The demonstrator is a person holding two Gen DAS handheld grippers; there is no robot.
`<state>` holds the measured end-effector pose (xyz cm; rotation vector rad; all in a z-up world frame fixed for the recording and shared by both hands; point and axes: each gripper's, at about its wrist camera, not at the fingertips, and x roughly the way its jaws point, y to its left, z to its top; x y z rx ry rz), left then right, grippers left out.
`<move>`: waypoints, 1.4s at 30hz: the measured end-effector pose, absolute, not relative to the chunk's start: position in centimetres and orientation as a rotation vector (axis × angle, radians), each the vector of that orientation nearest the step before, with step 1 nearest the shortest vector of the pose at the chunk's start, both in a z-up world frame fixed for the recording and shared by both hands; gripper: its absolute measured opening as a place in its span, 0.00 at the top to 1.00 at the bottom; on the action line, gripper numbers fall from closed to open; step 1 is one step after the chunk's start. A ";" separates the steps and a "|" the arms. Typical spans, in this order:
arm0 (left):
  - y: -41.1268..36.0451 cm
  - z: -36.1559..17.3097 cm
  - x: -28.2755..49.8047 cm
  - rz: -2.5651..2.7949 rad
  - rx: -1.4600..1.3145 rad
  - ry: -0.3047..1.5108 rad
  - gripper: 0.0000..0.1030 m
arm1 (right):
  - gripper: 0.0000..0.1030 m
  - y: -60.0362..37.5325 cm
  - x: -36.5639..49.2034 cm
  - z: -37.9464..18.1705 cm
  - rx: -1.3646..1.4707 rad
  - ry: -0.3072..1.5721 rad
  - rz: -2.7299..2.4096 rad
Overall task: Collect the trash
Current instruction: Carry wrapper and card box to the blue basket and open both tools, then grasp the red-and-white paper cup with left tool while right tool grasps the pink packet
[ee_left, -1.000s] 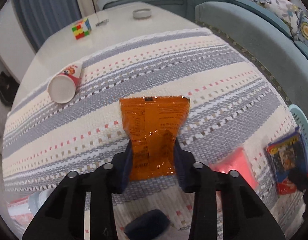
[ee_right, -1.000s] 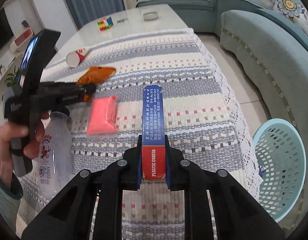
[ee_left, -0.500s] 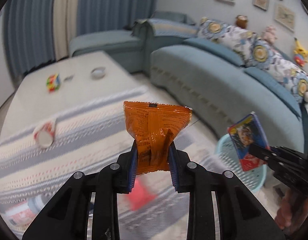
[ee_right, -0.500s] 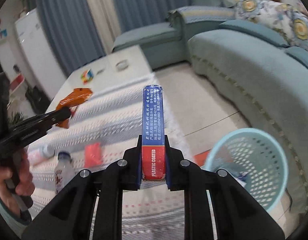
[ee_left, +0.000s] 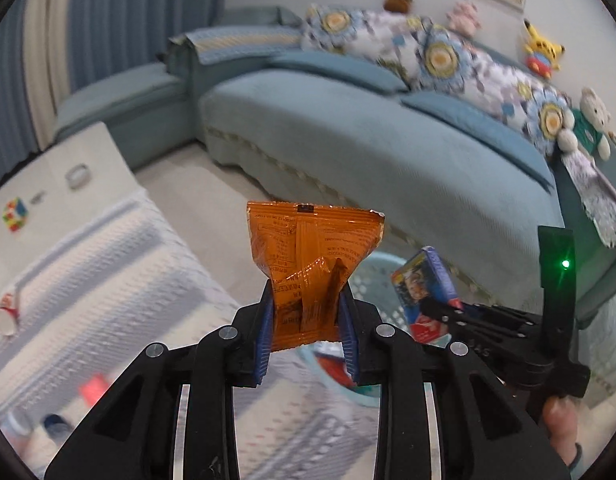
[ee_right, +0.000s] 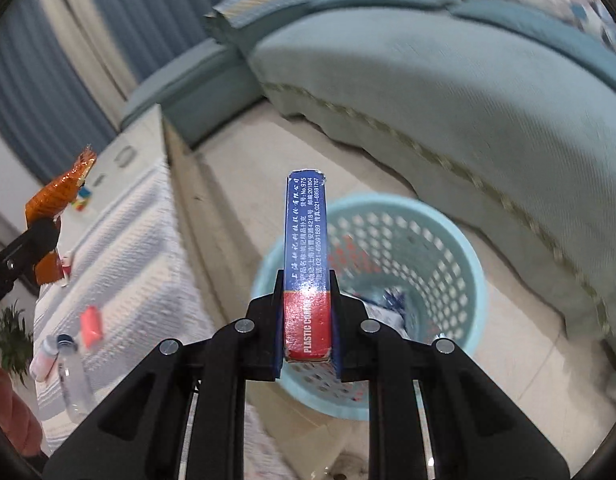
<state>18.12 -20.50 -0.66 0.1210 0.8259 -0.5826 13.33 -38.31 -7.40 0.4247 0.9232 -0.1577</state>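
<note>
My left gripper (ee_left: 308, 320) is shut on an orange snack wrapper (ee_left: 311, 256) and holds it in the air beyond the table's edge, above the light blue mesh basket (ee_left: 371, 268). My right gripper (ee_right: 306, 312) is shut on a blue and red card box (ee_right: 306, 248), held upright over the basket (ee_right: 439, 256), which has some trash inside. The box (ee_left: 425, 292) and right gripper (ee_left: 447, 316) show at the right of the left wrist view. The wrapper (ee_right: 56, 196) and left gripper (ee_right: 40, 236) show at the left edge of the right wrist view.
The striped cloth table (ee_right: 132, 248) carries a pink packet (ee_right: 91, 322), a clear bottle (ee_right: 74, 376), a paper cup (ee_left: 8, 312) and a puzzle cube (ee_left: 15, 214). A teal sofa (ee_left: 387, 152) stands behind the basket.
Both grippers have swung right, away from the table, carrying the wrapper and the card box to above the basket. The basket now lies directly under the box.
</note>
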 end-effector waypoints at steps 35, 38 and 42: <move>-12.2 -1.8 17.2 -0.590 -0.043 0.866 0.35 | 0.55 -32.7 12.4 -4.2 0.365 0.841 -0.053; -8.0 0.0 17.6 -0.532 -0.082 0.827 0.34 | 0.51 -28.8 13.4 -2.4 0.306 0.810 0.009; -1.6 1.7 18.4 -0.417 -0.133 0.774 0.29 | 0.48 -23.5 15.0 -1.3 0.243 0.788 0.106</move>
